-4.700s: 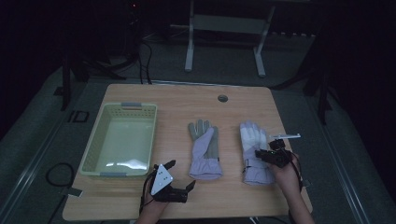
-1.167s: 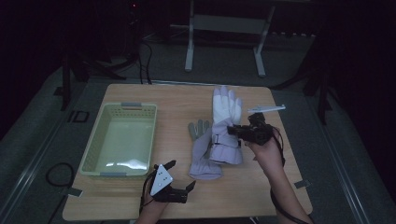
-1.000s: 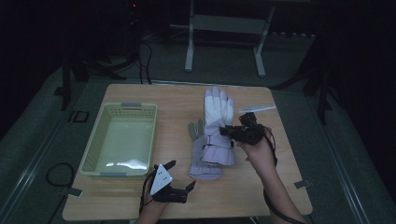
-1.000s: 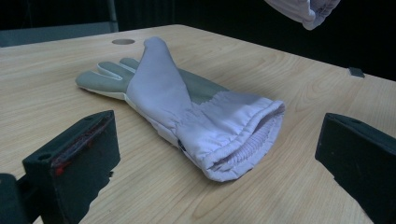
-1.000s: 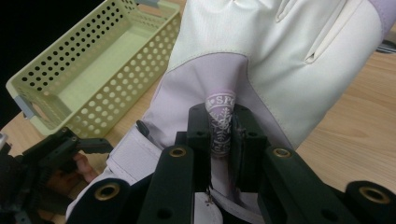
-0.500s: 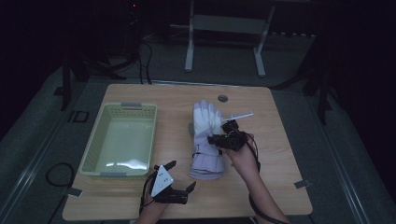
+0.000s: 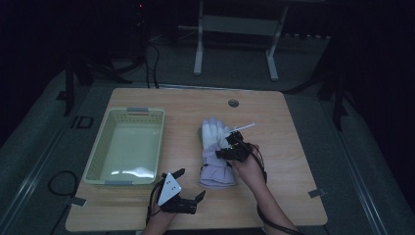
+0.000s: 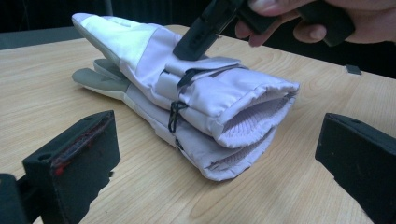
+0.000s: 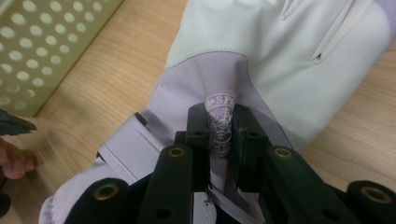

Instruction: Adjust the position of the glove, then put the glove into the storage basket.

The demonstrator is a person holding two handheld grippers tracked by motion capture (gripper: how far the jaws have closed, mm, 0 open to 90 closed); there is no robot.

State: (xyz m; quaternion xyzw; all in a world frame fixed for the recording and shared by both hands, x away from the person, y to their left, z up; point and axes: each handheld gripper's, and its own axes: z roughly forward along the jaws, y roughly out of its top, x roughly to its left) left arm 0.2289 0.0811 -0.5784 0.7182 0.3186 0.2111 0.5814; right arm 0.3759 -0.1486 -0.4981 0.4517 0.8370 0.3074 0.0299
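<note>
On the left we see one green basket [image 7: 125, 147] on the wooden table [image 7: 293, 147]. Near the table's front edge, the left gripper [image 7: 188, 193] rests with its two jaws wide apart and nothing between them. Next we count two gloves, the top glove [image 7: 214, 134] stacked on the bottom glove [image 8: 154, 126], in the middle of the table. The right gripper [image 9: 219, 133] pinches a small snowflake tag [image 9: 219, 122] on the top glove.

Wooden table [image 7: 288, 147] – green basket [image 7: 100, 159], 2 stacked gloves [image 7: 215, 161]
</note>
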